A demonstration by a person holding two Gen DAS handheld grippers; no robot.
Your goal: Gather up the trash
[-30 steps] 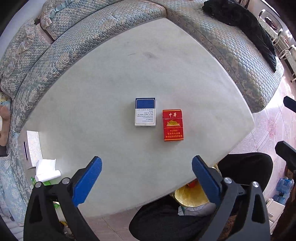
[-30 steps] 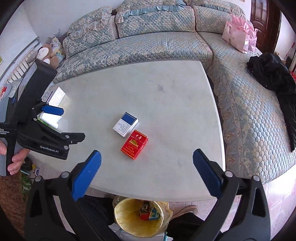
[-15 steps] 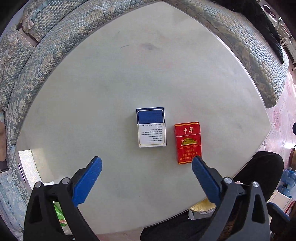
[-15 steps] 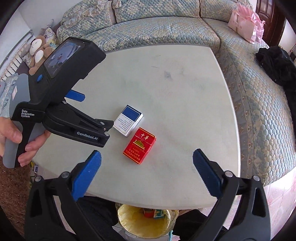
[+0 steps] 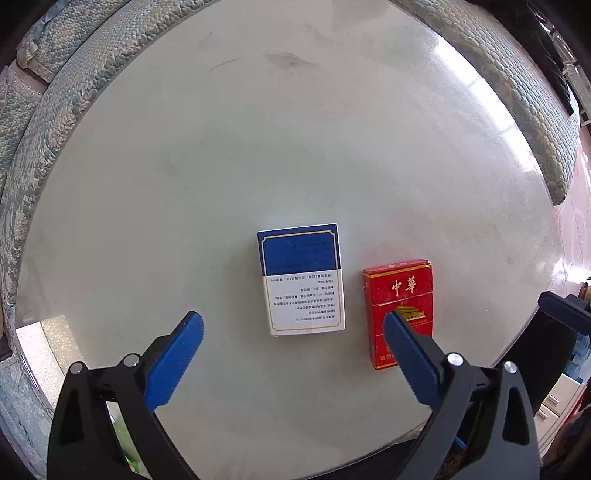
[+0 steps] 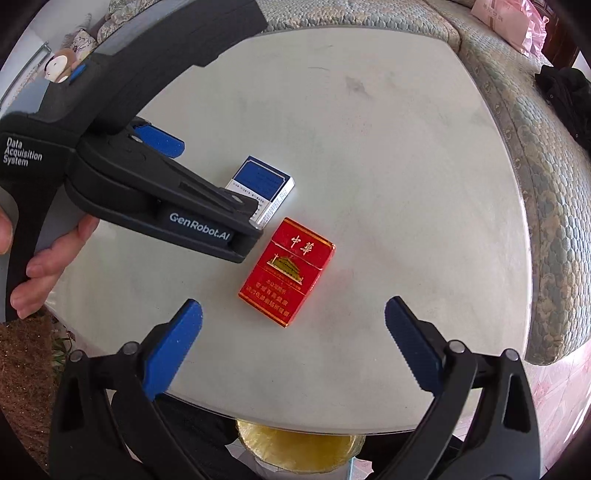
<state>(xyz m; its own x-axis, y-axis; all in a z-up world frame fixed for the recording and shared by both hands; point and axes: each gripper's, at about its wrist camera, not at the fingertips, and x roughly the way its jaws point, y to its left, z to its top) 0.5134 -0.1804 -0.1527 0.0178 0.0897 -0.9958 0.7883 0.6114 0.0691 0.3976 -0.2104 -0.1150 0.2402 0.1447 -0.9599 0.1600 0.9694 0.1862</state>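
Two cigarette packs lie flat side by side on the pale table: a blue-and-white pack and, to its right, a red pack. My left gripper is open just above the table, its fingers spread either side of the blue-and-white pack's near end; the right finger overlaps the red pack. In the right wrist view the left gripper covers one corner of the blue-and-white pack. My right gripper is open, hovering just short of the red pack, holding nothing.
A bin with a yellow liner sits under the table's near edge. A patterned blue-green sofa curves around the far and right sides, with a pink bag and a black garment on it. A hand grips the left tool.
Both grippers have moved forward and down toward the packs, which look much larger. The left one now brackets the blue-and-white pack. Both stay open; the packs have not moved.
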